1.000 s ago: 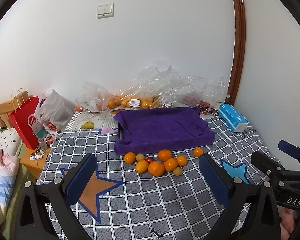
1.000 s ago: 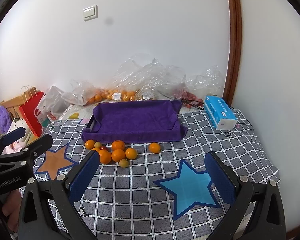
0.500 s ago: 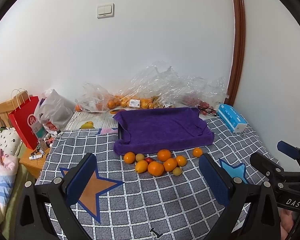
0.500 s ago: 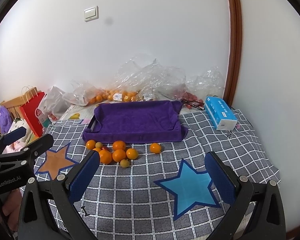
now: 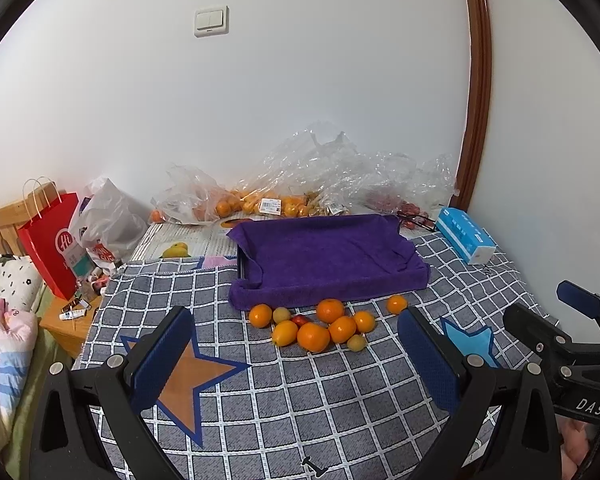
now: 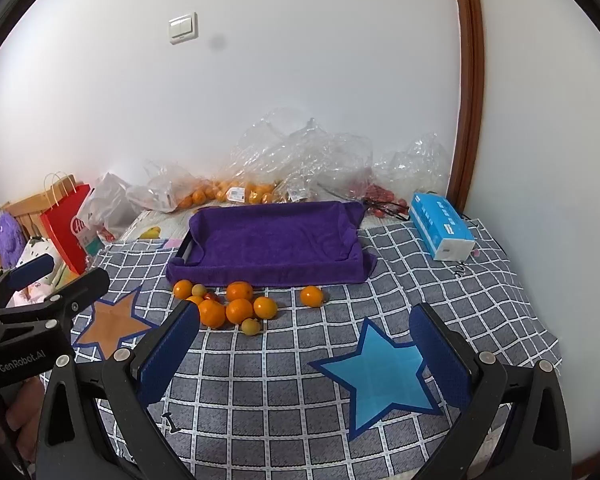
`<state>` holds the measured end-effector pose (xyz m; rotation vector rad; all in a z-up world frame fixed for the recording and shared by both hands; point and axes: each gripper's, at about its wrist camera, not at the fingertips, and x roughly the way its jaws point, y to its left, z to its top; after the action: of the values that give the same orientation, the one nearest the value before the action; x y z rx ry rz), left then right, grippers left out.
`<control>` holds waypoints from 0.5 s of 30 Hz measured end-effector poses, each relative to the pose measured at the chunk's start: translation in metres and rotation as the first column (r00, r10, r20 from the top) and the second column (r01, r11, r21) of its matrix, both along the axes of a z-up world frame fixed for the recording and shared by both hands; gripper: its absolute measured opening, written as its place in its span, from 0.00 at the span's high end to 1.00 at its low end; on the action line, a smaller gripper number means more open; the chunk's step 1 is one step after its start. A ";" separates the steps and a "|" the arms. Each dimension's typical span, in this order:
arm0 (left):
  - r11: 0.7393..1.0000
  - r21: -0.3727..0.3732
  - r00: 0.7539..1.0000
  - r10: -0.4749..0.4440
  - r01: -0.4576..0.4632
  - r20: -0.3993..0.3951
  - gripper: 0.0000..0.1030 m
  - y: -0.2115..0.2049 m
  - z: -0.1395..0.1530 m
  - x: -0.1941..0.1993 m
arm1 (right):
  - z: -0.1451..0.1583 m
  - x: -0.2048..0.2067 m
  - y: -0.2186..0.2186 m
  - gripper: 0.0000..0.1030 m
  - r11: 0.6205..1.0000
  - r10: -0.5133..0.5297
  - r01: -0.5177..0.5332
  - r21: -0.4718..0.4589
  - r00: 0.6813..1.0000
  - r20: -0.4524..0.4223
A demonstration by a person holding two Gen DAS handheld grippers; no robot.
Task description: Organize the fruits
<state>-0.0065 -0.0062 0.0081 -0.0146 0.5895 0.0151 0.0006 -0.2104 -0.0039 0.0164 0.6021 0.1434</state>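
Fruit (image 5: 318,326) is seen in a loose cluster on the checked blanket (image 5: 300,400), well ahead of both sets of fingers and just in front of the purple towel (image 5: 328,256); one orange (image 6: 311,295) lies apart to the right. The left gripper (image 5: 290,360) and right gripper (image 6: 312,354) are held above the blanket, fingers spread wide with nothing between them. Most of the tray (image 6: 185,250) is covered by the towel. More fruit behind it is blurred by clear plastic bags (image 5: 332,176). The small red piece in the cluster is mostly hidden.
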 end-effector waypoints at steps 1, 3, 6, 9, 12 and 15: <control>1.000 -0.002 1.000 0.000 0.000 -0.001 0.00 0.001 0.000 0.000 | 0.000 0.000 0.000 0.00 1.000 0.002 -0.002 0.000 1.000 -0.001; 1.000 -0.002 1.000 -0.001 0.001 0.000 0.00 0.002 0.000 0.000 | 0.000 0.001 0.002 0.00 1.000 0.004 -0.004 -0.003 1.000 -0.001; 1.000 -0.009 1.000 0.005 -0.005 -0.001 0.00 0.005 -0.001 0.002 | 0.000 0.002 0.005 0.00 1.000 0.010 -0.010 -0.005 1.000 -0.002; 1.000 -0.018 1.000 0.004 -0.004 -0.006 0.00 0.009 -0.003 0.004 | -0.002 0.005 0.008 0.00 1.000 0.008 -0.008 -0.013 1.000 -0.006; 1.000 -0.023 1.000 0.006 -0.006 -0.009 0.00 0.012 -0.005 0.005 | -0.004 0.006 0.008 0.00 1.000 0.015 -0.015 -0.004 1.000 -0.010; 0.999 -0.033 1.000 0.006 -0.006 -0.015 0.00 0.014 -0.006 0.006 | -0.008 0.010 0.008 0.00 1.000 0.015 -0.014 0.005 1.000 -0.025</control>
<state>-0.0002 0.0082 0.0017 -0.0482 0.6041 0.0113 0.0107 -0.2021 -0.0115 0.0181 0.6271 0.1587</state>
